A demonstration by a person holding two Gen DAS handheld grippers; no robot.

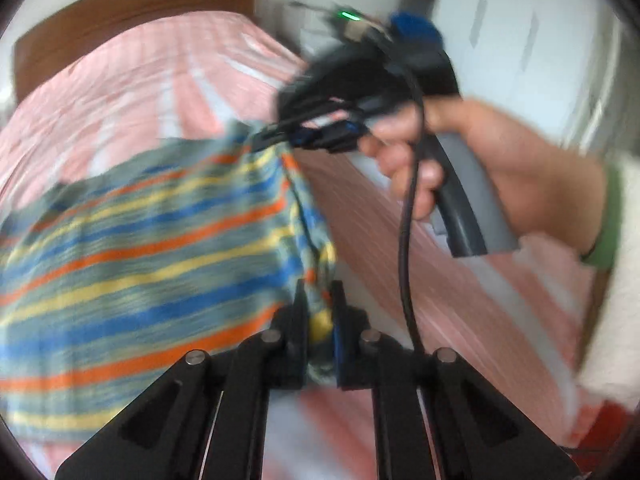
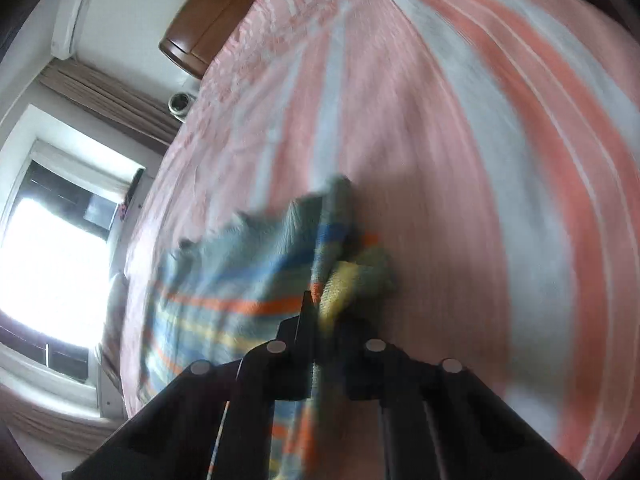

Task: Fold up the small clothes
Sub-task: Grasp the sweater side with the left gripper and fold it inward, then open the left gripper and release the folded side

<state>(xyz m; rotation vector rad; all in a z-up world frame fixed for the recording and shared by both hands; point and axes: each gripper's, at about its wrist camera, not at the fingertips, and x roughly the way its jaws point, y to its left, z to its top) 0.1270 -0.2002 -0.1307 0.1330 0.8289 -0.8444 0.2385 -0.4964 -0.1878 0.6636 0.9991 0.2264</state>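
We are holding a small striped garment (image 1: 132, 240), banded in grey, blue, yellow and orange, above a bed (image 1: 120, 80) covered in a pink and white striped sheet. Both views are smeared by motion blur, so fine detail is uncertain.

In the left wrist view, our left gripper (image 1: 320, 312) is clamped on a bunched edge of the garment, with yellow and grey cloth pinched between its dark fingers. The rest of the cloth spreads out to the left of that view, hanging or draped just over the sheet. Further up, our right hand (image 1: 408, 160) holds the handle of the right gripper (image 1: 276, 136), whose tips are closed on another part of the same edge.

In the right wrist view, the right gripper (image 2: 320, 312) has a thick fold of cloth (image 2: 248, 272) caught between its fingers, with the bed (image 2: 440, 120) below. A window (image 2: 52, 256) glows brightly at the left, beside a wooden headboard (image 2: 208, 12).

From here we judge several risks. Each grip appears to hold a bunched wad rather than one clean layer, so the fold could come out crooked or trap extra cloth. If we pull the two grippers apart too hard, the knit may slip free from one. Moving fast could let the loose part swing and land wrinkled on the sheet.
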